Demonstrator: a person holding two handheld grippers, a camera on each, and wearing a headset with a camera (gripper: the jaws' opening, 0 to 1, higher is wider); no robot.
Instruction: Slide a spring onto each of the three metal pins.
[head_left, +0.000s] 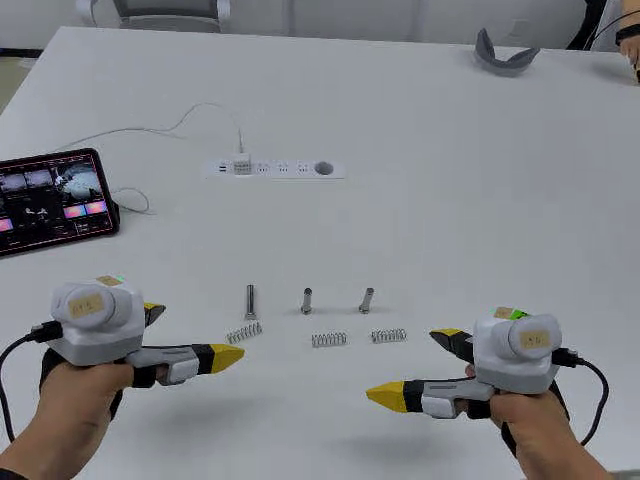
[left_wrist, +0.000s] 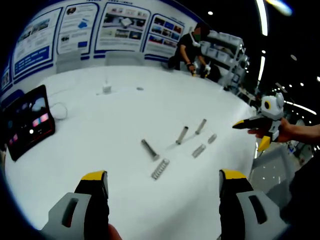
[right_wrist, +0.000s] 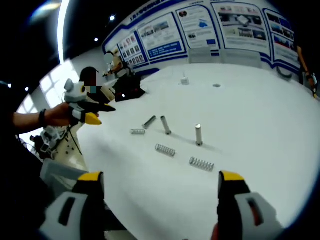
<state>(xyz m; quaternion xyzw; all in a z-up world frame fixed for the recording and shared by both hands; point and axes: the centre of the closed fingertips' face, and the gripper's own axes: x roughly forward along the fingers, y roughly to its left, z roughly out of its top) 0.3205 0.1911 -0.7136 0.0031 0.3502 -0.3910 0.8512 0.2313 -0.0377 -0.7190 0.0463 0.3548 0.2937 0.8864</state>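
White table (head_left: 420, 230) spreads out in front of the person, with a dark tablet (head_left: 55, 200) at 9 o'clock and a power strip (head_left: 275, 169) up toward 12. Near the person's edge, three metal pins sit in a row: the left pin (head_left: 250, 300), the middle pin (head_left: 307, 300) and the right pin (head_left: 366, 299). They look like they stand on end. Each has a spring lying on the table just at its 6 o'clock: the left spring (head_left: 244, 332), the middle spring (head_left: 329, 340) and the right spring (head_left: 389, 336). No spring is on a pin yet, so I think the job is right at its start.

The left claw (head_left: 192, 334) hangs at 8 o'clock and the right claw (head_left: 416, 365) at 4 o'clock. Both are spread wide open and hold nothing. Neither touches a spring.

My guess is that the first pick-up is the step now. The left spring lies just beside the left claw's tip. The next move needs a soft pinch on the spring's sides, so it does not squash or roll away. Then its open end must line up with the pin's top before it can slide down.
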